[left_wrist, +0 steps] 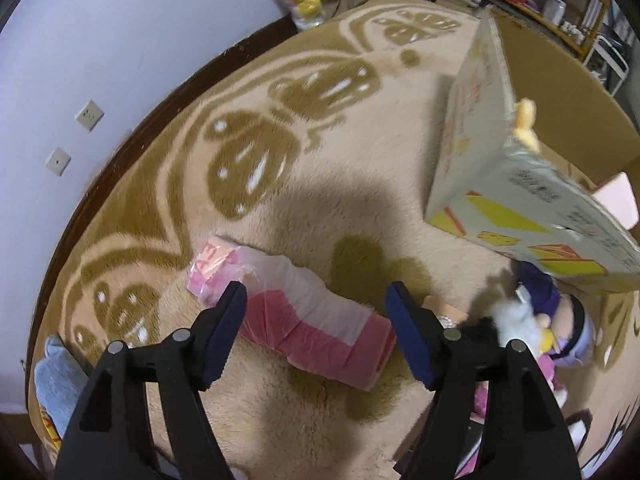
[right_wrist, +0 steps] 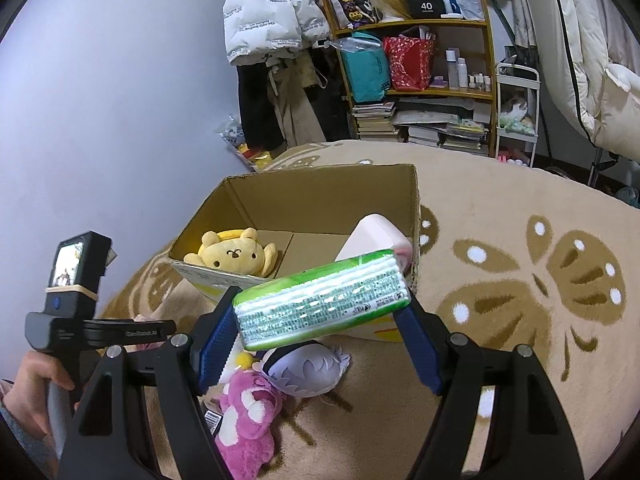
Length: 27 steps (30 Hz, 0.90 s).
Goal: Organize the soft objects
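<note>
My left gripper (left_wrist: 316, 312) is open just above a pink soft pack (left_wrist: 296, 320) lying on the beige carpet; the pack lies between the fingers, untouched. My right gripper (right_wrist: 320, 316) is shut on a green tissue pack (right_wrist: 320, 304), held in the air in front of the cardboard box (right_wrist: 320, 188). Inside the box lie a yellow plush dog (right_wrist: 232, 256) and a pink pack (right_wrist: 376, 236). A pink plush (right_wrist: 248, 416) and a purple-white plush (right_wrist: 308, 368) lie on the carpet below the right gripper. The box (left_wrist: 500, 184) and the purple plush (left_wrist: 560, 320) also show in the left wrist view.
A blue cloth (left_wrist: 60, 384) lies at the carpet's left edge. A wall with sockets (left_wrist: 90, 115) runs along the left. A cluttered wooden shelf (right_wrist: 420, 80), hanging coats (right_wrist: 272, 20) and a white trolley (right_wrist: 518, 108) stand behind the carpet.
</note>
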Tool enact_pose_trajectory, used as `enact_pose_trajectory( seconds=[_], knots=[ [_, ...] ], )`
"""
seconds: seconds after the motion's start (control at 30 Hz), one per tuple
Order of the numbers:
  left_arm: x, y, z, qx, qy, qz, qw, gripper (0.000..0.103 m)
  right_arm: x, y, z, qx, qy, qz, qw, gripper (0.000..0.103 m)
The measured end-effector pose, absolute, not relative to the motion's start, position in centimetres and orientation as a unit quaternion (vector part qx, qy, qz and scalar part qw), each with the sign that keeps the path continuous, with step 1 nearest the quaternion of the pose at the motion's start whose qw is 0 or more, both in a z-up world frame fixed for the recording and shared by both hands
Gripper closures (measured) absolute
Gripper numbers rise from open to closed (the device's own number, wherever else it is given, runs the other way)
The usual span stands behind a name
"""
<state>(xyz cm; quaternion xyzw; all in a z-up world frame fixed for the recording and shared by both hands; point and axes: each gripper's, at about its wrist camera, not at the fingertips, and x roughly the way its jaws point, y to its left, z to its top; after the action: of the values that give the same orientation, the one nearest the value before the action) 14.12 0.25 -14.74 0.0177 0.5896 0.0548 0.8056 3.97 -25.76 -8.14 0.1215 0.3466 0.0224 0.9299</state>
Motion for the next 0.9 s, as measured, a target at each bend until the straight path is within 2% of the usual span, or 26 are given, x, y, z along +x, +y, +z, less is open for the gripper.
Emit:
enact_pose_trajectory(
  seconds=[0.37, 0.67, 0.9],
  knots=[
    [14.5, 0.8, -16.6, 0.002, 0.615, 0.083, 0.784, 0.031, 4.2, -25.2, -8.2, 0.107, 0.349, 0.025, 0.931, 0.023],
    [14.0, 0.6, -15.8, 0.003, 0.611, 0.102, 0.785, 0.031, 4.1, -25.1, -8.0, 0.108, 0.344, 0.024, 0.932, 0.024],
    [13.6, 2.3, -16.4, -0.045, 0.632, 0.111, 0.766, 0.029, 4.1, -25.0, -7.7, 0.109, 0.336, 0.029, 0.935, 0.024]
  ],
)
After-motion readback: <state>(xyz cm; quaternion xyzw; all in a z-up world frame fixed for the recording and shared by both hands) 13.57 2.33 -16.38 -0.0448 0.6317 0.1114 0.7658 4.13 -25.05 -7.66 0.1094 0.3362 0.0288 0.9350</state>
